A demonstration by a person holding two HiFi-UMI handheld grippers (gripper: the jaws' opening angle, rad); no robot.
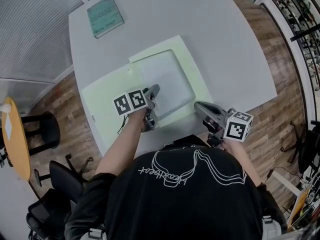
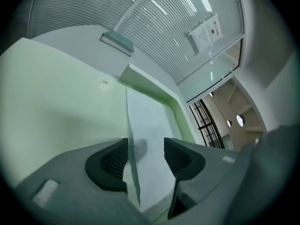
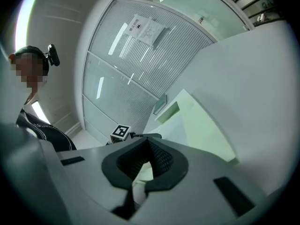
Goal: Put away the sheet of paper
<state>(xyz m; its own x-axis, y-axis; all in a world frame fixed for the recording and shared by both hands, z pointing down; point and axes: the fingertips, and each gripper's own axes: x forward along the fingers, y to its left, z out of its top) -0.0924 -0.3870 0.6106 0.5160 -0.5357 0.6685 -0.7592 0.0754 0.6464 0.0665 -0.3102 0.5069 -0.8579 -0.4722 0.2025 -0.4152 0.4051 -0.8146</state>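
A white sheet of paper [image 1: 167,79] lies on an open pale green folder [image 1: 105,99] on the white table [image 1: 225,44]. My left gripper [image 1: 151,106] is at the sheet's near edge. In the left gripper view its jaws [image 2: 145,153] stand open, and a raised edge of the sheet [image 2: 150,121] runs between them, close to the left pad, with no pad pressing on it. My right gripper [image 1: 200,106] hovers at the table's front edge, to the right of the folder. Its pads [image 3: 140,172] meet with nothing between them.
A teal book [image 1: 105,16] lies at the table's far left corner. A round orange table [image 1: 12,139] and black chairs [image 1: 60,179] stand on the wooden floor to the left. A glass wall with blinds [image 2: 154,27] runs behind the table.
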